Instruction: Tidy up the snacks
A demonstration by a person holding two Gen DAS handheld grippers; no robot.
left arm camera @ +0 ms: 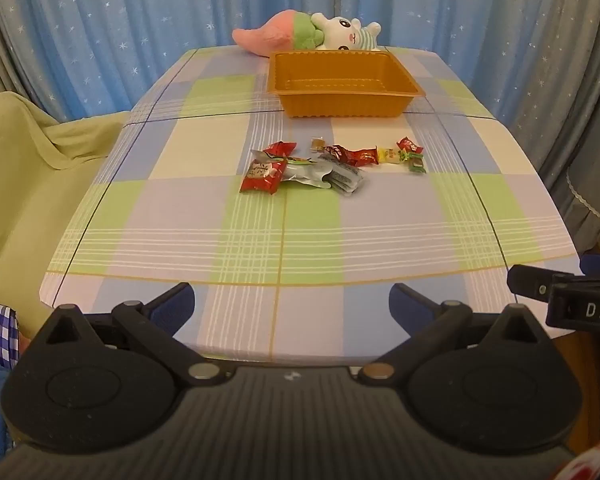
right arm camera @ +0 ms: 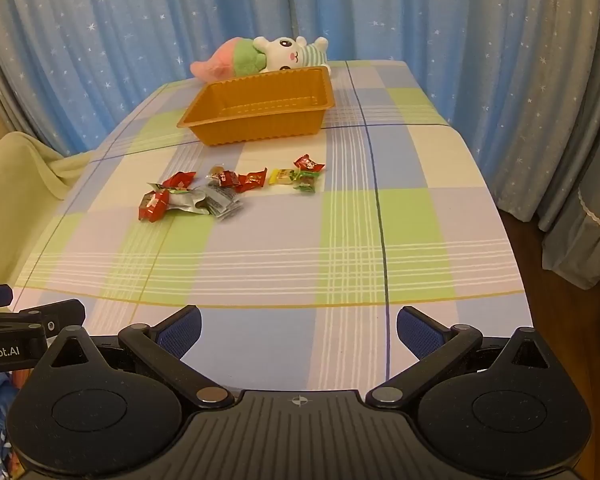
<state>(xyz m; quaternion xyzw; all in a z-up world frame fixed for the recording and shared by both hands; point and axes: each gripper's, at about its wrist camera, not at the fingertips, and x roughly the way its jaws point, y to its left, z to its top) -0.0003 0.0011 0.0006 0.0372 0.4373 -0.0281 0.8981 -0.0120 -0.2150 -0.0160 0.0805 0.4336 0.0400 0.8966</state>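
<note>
Several wrapped snacks lie in a loose row in the middle of the checked table: a red packet (left arm camera: 261, 177) (right arm camera: 154, 205) at the left, silver packets (left arm camera: 342, 178) (right arm camera: 220, 200), red candies (left arm camera: 354, 155) (right arm camera: 246, 179), and a yellow candy (left arm camera: 388, 155) (right arm camera: 282, 176) with green ones at the right. An empty orange tray (left arm camera: 411, 87) (right arm camera: 204, 120) stands behind them. My left gripper (left arm camera: 292, 306) and my right gripper (right arm camera: 299, 328) are both open and empty, held over the table's near edge, far from the snacks.
A plush toy (left arm camera: 312, 34) (right arm camera: 268, 58) lies behind the tray at the far edge. A green-covered chair (left arm camera: 24, 168) (right arm camera: 16, 184) stands left of the table. Blue starred curtains (left arm camera: 100, 20) hang behind. The right gripper's side (left arm camera: 572, 296) shows at the left wrist view's right edge.
</note>
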